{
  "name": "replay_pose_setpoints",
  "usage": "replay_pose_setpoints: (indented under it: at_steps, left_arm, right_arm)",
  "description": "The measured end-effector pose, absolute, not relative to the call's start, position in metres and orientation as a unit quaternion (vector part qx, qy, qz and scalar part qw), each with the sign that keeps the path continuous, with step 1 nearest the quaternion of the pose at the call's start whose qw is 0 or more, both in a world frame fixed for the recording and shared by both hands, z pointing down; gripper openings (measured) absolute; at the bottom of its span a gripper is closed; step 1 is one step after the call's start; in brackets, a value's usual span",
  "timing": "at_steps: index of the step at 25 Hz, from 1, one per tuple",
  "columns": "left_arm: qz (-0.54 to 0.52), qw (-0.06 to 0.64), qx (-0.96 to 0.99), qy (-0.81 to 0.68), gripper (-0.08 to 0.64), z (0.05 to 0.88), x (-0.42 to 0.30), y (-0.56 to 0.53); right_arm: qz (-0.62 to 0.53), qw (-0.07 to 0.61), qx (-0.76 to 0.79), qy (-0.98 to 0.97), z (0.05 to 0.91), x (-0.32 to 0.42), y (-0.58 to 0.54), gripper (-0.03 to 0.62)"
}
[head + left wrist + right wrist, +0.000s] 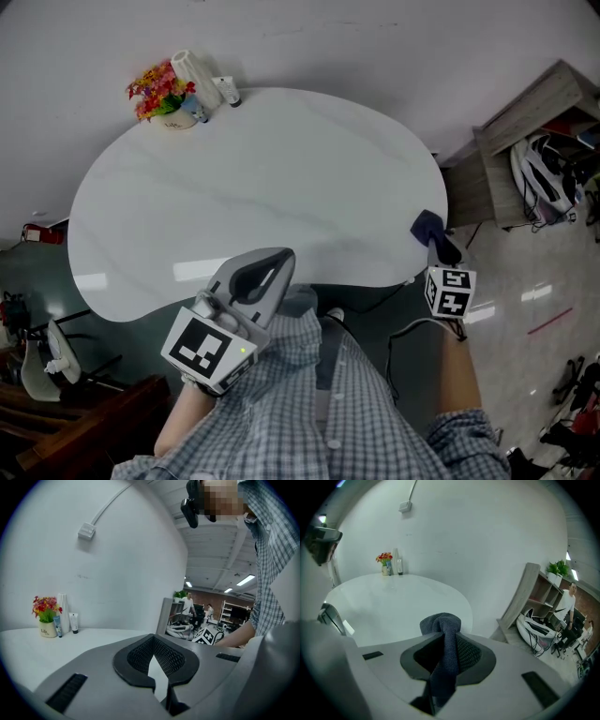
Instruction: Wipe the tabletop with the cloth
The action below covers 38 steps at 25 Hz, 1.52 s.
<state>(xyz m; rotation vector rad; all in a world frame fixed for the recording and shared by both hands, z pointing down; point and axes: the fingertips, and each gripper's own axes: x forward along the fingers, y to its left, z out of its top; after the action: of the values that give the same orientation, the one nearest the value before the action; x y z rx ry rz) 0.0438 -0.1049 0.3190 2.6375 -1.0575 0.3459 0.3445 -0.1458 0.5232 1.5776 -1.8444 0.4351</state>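
A white kidney-shaped tabletop (pixel 262 187) fills the middle of the head view. My right gripper (pixel 435 242) hangs at the table's right edge, shut on a dark blue cloth (pixel 427 225). In the right gripper view the cloth (pixel 441 623) is bunched above the jaws and a strip of it hangs down between them, with the tabletop (pixel 393 602) beyond. My left gripper (pixel 281 259) is held near the table's front edge, close to the person's checked shirt. Its jaws meet at the tips with nothing between them (pixel 153 640).
A pot of red and yellow flowers (pixel 164 94) and two white tubes (pixel 202 77) stand at the far left of the table, against the wall. A wooden shelf (pixel 525 131) with a white helmet-like thing stands to the right. Dark furniture (pixel 56 394) sits lower left.
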Motion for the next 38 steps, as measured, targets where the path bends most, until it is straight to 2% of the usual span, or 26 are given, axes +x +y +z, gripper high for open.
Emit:
replay_pose_setpoints:
  at_steps: [6,16,30,38]
  left_arm:
    - [0.113,0.144,0.916,-0.357,0.006,0.321,0.04,-0.125]
    - [0.101,0.141,0.923,-0.345,0.006,0.318,0.044,-0.133]
    - [0.091,0.146,0.917,-0.36,0.006,0.319,0.027,-0.139]
    - [0.092,0.148,0.911,-0.373,0.006,0.321,0.017,-0.142]
  right_arm:
    - [0.215,0.316,0.604,-0.699,0.527,0.342,-0.146,0.063]
    - [0.244,0.337,0.579,-0.701,0.533,0.316,-0.122,0.063]
    - [0.265,0.336,0.532,-0.73,0.535,0.248,-0.098,0.063]
    - [0.28,0.328,0.467,-0.772,0.535,0.183,-0.088,0.063]
